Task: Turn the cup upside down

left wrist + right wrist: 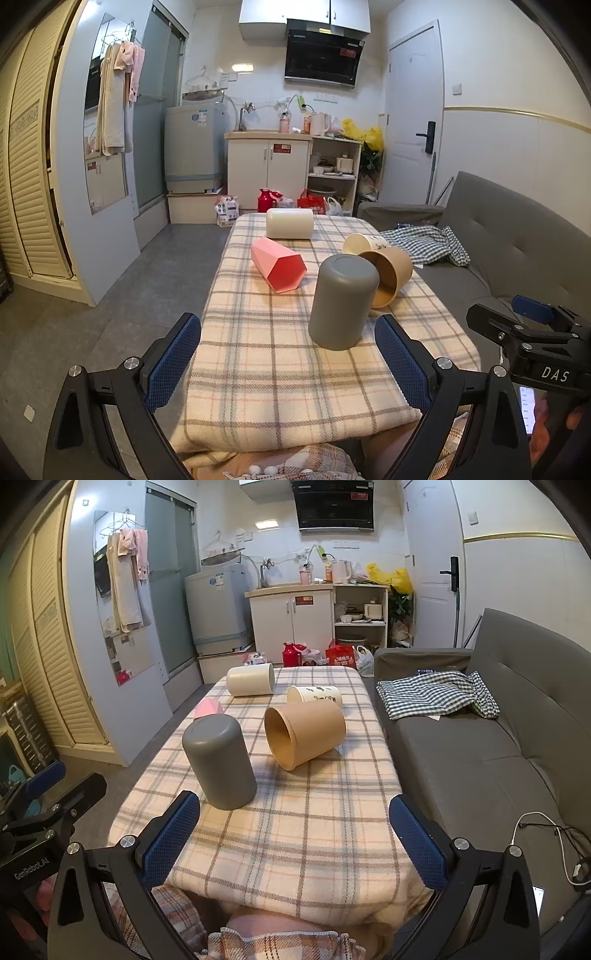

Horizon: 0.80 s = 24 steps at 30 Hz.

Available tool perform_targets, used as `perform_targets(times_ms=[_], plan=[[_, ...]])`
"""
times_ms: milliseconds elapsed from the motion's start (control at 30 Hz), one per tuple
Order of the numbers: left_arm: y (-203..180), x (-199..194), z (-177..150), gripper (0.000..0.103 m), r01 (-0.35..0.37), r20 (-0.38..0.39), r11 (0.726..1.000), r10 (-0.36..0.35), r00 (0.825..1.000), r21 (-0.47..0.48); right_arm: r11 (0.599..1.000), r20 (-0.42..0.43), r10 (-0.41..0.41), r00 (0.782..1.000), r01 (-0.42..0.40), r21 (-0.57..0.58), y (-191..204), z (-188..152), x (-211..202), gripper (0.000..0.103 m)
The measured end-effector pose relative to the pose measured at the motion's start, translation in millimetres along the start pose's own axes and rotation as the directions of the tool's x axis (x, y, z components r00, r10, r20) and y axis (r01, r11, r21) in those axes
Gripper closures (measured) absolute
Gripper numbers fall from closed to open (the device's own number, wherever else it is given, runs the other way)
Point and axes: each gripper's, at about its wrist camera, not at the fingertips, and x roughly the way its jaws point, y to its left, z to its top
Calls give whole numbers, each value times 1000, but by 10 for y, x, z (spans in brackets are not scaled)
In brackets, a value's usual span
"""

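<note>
The grey cup [343, 301] stands mouth-down on the checked tablecloth [280, 369], its closed base facing up, so by the look of it this one is already flipped. Seen from the left wrist it sits at about one o'clock, just ahead of the left gripper [288, 358], nearer that claw's right finger; from the right wrist it stands at about eleven o'clock from the right gripper [295, 843]. It looks like smooth, stiff plastic, probably light and somewhat slippery, so a squeeze across the middle of its straight wall should hold better than a pinch near the rounded top. Both claws are spread wide and hold nothing. Just behind the grey cup, at two o'clock, a brown paper cup [304, 734] lies on its side with its mouth toward the camera; it is likely thin and easy to crush. Touching or just behind it lies a white paper cup [314, 696] with small dark print I cannot read. At eleven o'clock a pink six-sided cup [279, 264] lies on its side, and at twelve o'clock, near the far edge, a cream cup [290, 222] does too. The right gripper's body reads "DAS" in the left view; the left one reads "GenRobot.AI" in the right view. A grey sofa [480, 760] runs along three o'clock.
</note>
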Motion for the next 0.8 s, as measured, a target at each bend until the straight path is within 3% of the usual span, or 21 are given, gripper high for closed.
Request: perform_targets(times_ms=[800], plan=[[48, 34, -20, 5, 1, -20, 1000, -2, 1000, -9, 1000, -10, -1, 1000, 1, -1, 13, -13, 42, 0]])
